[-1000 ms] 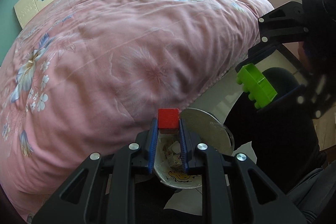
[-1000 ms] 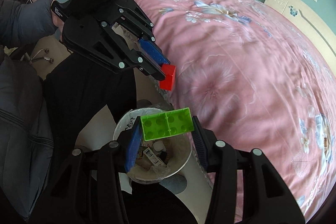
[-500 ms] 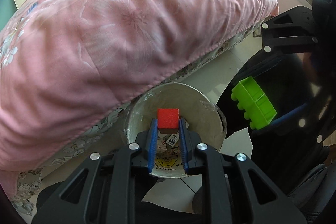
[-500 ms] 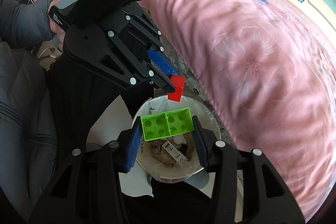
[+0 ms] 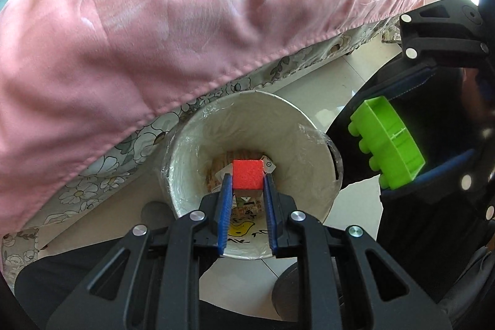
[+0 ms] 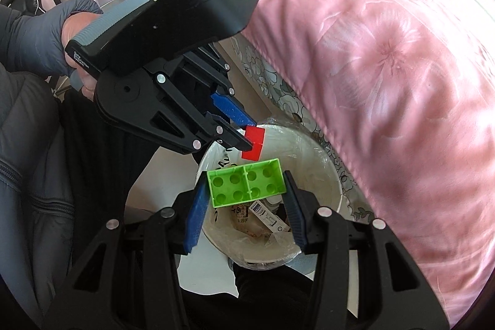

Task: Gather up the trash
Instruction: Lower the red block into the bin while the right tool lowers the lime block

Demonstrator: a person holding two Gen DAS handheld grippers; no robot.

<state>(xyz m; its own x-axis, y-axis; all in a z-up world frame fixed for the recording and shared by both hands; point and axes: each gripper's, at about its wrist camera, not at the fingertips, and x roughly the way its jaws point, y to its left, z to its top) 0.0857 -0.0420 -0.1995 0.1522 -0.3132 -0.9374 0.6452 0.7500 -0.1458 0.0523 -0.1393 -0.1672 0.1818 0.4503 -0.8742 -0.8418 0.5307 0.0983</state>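
My left gripper [image 5: 247, 175] is shut on a small red block [image 5: 247, 174] and holds it over the mouth of a white lined trash bin [image 5: 191, 144]. The same block [image 6: 254, 143] shows in the right wrist view at the left gripper's tips [image 6: 252, 141], above the bin's far rim [image 6: 328, 172]. My right gripper [image 6: 246, 187] is shut on a green toy brick [image 6: 246, 187], hollow side up, also over the bin. The green brick [image 5: 385, 141] appears at the right of the left wrist view. Paper scraps and wrappers [image 6: 263, 214] lie in the bin.
A bed with a pink floral quilt [image 5: 154, 20] overhangs close beside the bin; it fills the right side of the right wrist view [image 6: 386, 67]. The person's dark trousers and grey jacket [image 6: 27, 175] are at the left. White floor tiles [image 5: 328, 82] surround the bin.
Both grippers have tilted down and moved from above the bed edge to over the bin's opening, each still holding its block. The bin now fills more of both views.
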